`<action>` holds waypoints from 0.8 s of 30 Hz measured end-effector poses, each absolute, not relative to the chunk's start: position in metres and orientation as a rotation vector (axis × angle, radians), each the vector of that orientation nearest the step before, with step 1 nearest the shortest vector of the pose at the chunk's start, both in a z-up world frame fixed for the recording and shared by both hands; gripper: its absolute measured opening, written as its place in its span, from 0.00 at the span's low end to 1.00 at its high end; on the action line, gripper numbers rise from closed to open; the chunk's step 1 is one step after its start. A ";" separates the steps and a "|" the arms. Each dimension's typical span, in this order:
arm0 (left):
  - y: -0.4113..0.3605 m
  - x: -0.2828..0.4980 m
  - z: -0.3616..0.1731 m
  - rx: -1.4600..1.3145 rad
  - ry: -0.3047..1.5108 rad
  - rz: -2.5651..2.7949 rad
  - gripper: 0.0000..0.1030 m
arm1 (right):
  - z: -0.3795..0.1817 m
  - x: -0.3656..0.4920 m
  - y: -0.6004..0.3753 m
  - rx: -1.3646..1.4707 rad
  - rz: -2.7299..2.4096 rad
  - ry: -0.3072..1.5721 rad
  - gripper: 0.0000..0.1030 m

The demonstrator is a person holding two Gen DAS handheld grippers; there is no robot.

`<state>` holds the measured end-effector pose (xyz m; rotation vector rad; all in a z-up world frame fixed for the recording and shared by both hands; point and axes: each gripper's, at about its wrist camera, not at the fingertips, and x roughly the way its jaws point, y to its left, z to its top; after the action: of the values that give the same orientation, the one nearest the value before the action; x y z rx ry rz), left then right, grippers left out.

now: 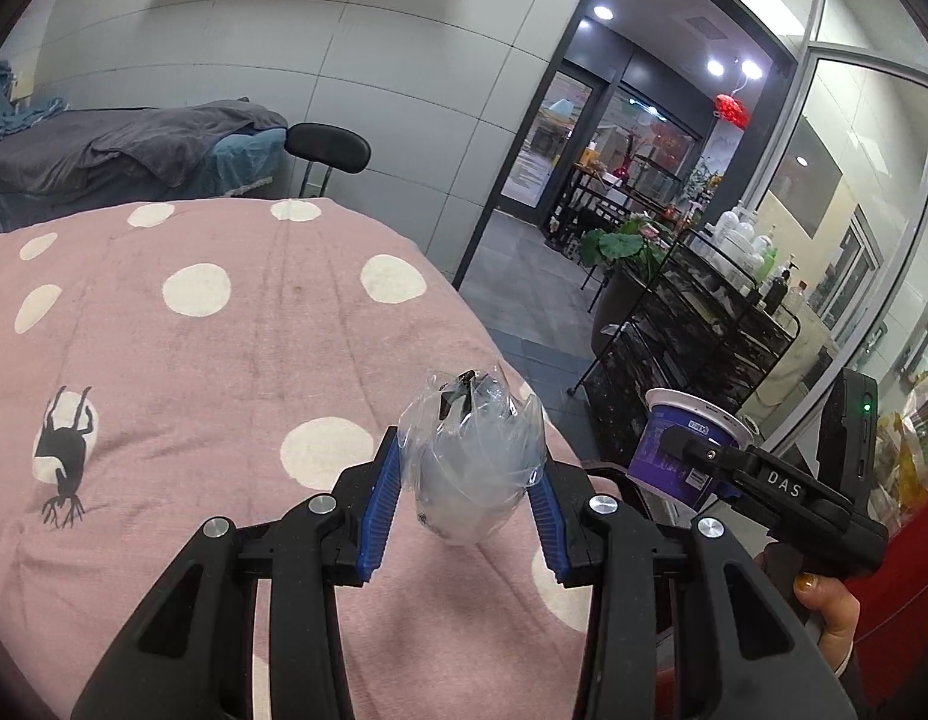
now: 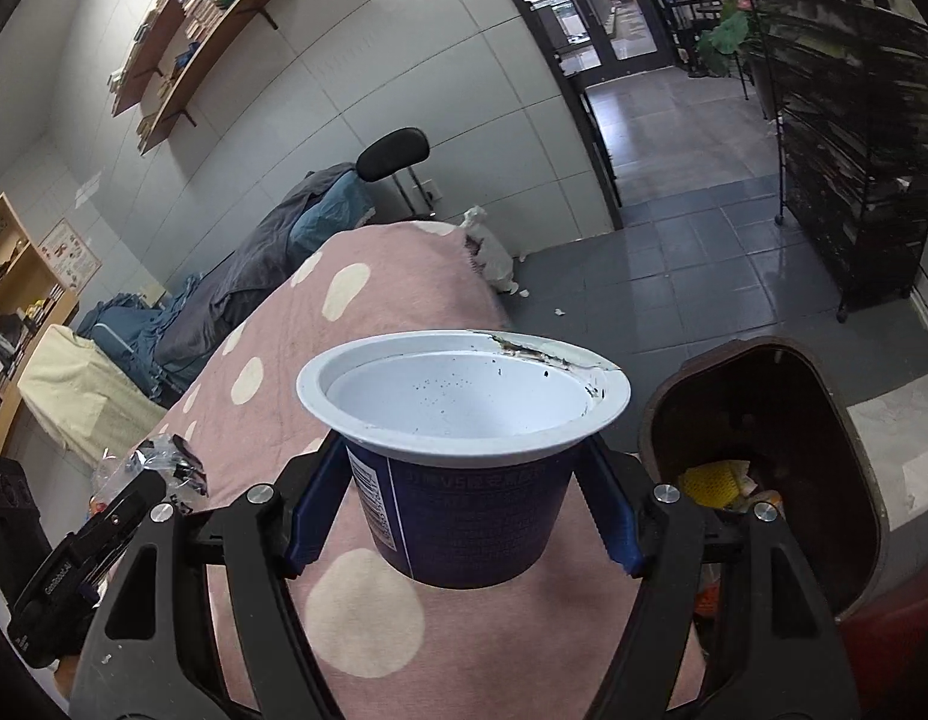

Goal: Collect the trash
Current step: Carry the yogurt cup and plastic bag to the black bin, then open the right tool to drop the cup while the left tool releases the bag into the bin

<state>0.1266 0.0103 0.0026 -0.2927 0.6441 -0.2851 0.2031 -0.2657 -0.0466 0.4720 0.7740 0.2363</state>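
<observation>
Two items in hand | my left gripper (image 1: 464, 480) pinches crumpled clear plastic (image 1: 473, 462) over the bed (image 1: 224, 360) | right gripper (image 2: 464, 510) clamps empty yogurt cup (image 2: 464, 450) | next, I'd judge: swing both over trash bin (image 2: 764, 420), release.

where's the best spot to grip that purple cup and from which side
Grip the purple cup on its tapered side wall just under the flared white rim, coming in level from the side, a finger on each flank. It stands upright, so the rim would stop it slipping down. The right gripper holds it this way, beside the trash bin.
</observation>
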 end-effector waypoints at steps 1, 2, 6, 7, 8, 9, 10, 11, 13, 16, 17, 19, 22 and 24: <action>0.004 0.127 0.002 -0.288 0.649 -0.301 0.38 | -0.050 0.202 -0.276 0.474 0.207 0.776 0.69; -0.001 0.128 0.001 -0.285 0.653 -0.314 0.38 | -0.053 0.200 -0.284 0.476 0.184 0.780 0.69; -0.020 0.130 -0.001 -0.263 0.663 -0.361 0.38 | -0.076 0.201 -0.319 0.499 0.072 0.820 0.69; -0.026 0.132 -0.001 -0.258 0.666 -0.376 0.38 | -0.084 0.202 -0.327 0.496 0.040 0.838 0.69; -0.030 0.131 0.000 -0.255 0.668 -0.388 0.38 | -0.090 0.204 -0.332 0.497 0.016 0.855 0.69; -0.035 0.132 0.000 -0.251 0.669 -0.399 0.38 | -0.100 0.206 -0.339 0.505 -0.005 0.876 0.69; -0.041 0.133 0.001 -0.243 0.669 -0.413 0.38 | -0.109 0.207 -0.346 0.512 -0.023 0.892 0.69; -0.045 0.132 0.001 -0.235 0.668 -0.422 0.38 | -0.117 0.209 -0.349 0.512 -0.039 0.907 0.69; -0.056 0.131 0.002 -0.215 0.665 -0.444 0.38 | -0.134 0.213 -0.357 0.507 -0.076 0.941 0.69; -0.067 0.131 0.003 -0.191 0.662 -0.469 0.38 | -0.160 0.218 -0.368 0.525 -0.111 0.992 0.69; -0.070 0.130 0.003 -0.186 0.664 -0.473 0.38 | -0.170 0.219 -0.371 0.528 -0.125 1.008 0.69; -0.077 0.130 0.002 -0.177 0.671 -0.486 0.38 | -0.186 0.222 -0.376 0.529 -0.150 1.036 0.69; -0.085 0.130 -0.001 -0.162 0.681 -0.503 0.38 | -0.205 0.229 -0.383 0.534 -0.177 1.078 0.69; -0.089 0.130 -0.002 -0.150 0.684 -0.510 0.38 | -0.214 0.231 -0.386 0.535 -0.197 1.096 0.69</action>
<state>0.1305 -0.0887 -0.0018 -0.1497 0.6838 -0.5105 0.2306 -0.3865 -0.2142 0.5354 1.0958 -0.1967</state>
